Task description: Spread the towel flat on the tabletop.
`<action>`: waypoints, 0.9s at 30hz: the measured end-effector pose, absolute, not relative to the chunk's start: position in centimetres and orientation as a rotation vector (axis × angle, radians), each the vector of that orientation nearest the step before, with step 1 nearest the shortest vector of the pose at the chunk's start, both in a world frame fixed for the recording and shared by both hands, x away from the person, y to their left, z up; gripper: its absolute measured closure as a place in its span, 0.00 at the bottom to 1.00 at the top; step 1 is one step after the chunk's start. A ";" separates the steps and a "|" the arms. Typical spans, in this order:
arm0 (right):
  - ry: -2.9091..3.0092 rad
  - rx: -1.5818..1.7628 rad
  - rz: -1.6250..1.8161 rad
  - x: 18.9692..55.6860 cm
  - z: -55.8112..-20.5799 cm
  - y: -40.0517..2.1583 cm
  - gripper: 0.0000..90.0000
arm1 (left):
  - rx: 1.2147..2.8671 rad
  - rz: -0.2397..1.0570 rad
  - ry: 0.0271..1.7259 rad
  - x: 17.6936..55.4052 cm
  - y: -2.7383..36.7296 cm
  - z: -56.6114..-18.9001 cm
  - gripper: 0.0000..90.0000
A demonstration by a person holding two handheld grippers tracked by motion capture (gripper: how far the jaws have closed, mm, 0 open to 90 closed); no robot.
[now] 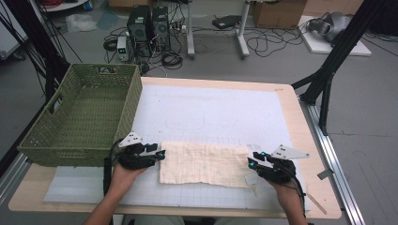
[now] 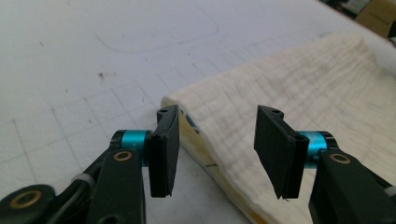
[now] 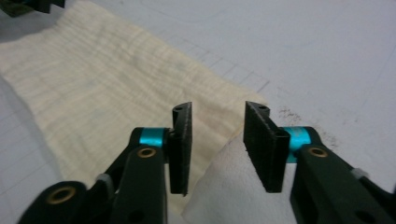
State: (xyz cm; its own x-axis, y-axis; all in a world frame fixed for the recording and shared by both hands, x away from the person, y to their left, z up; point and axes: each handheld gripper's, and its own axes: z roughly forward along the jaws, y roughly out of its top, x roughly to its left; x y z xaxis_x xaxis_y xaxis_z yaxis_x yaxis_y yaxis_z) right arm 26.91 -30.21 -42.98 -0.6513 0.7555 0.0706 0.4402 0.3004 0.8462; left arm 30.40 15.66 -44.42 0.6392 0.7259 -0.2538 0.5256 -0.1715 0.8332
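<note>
Folded cream cloth (image 1: 205, 164) flat near the worktop's (image 1: 291, 117) front edge, left claw (image 1: 161, 153) open at its left end, right claw (image 1: 252, 163) open at its right end, green basket (image 1: 80, 117) on the far left, bare white mat (image 1: 211, 112) behind.

Light wooden tabletop (image 1: 300, 122) carries white gridded mat (image 1: 220, 112). Folded cream cloth (image 1: 206, 164) lies flat on mat, between left hand-held gripper (image 1: 162, 154) and right hand-held gripper (image 1: 252, 162). Green woven basket (image 1: 82, 117) sits beyond left hand-held gripper, overhanging tabletop edge.
</note>
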 end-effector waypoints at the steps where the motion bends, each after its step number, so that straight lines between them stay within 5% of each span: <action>1: 2.243 1.093 1.271 27.2 -43.4 -29.9 0.62 | 1.848 0.239 1.003 30.4 15.5 -44.5 0.54; 4: 2.296 1.138 1.231 27.8 -44.6 -29.1 0.62 | 1.888 0.202 0.986 30.3 15.0 -44.9 0.56; 8: 2.340 1.093 1.221 27.7 -44.9 -28.6 0.96 | 1.972 0.254 0.930 30.0 14.4 -45.0 0.96; 25: 2.281 1.160 1.192 28.7 -44.9 -28.4 0.95 | 1.899 0.311 0.979 31.1 15.3 -44.8 0.96; 27: 2.287 1.157 1.159 28.7 -45.0 -28.3 0.87 | 1.874 0.330 1.010 31.1 15.5 -44.7 0.84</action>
State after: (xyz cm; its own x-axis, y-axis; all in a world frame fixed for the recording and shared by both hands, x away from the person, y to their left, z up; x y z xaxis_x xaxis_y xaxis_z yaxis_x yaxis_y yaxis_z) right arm 28.73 -28.29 -44.96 -0.6168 0.7842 0.0675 0.5181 0.3399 0.7849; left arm 31.14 15.45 -44.66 0.6227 0.7604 -0.1847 0.5048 -0.2100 0.8373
